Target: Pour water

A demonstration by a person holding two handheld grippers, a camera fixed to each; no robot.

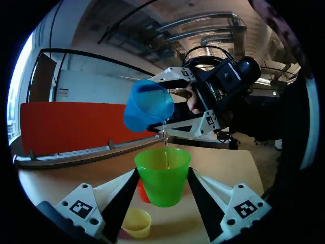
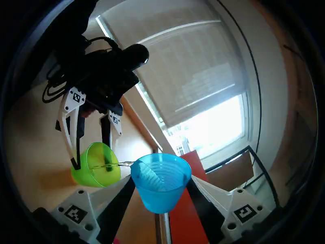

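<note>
Green cup [image 1: 163, 181] btwn L fingers [image 1: 122, 199], blue cup [image 2: 161, 185] btwn R fingers [image 2: 117, 208].

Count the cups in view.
4. A blue cup tilted in the right gripper, a green cup in the left gripper, an orange cup partly hidden behind it, a yellow cup on the table. More may be hidden.

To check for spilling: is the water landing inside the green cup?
Yes, the water stream from the tilted blue cup falls into the green cup.

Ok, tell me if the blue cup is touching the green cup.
Apart. The left gripper view shows the blue cup tilted above the green cup, water streaming across the gap.
</note>
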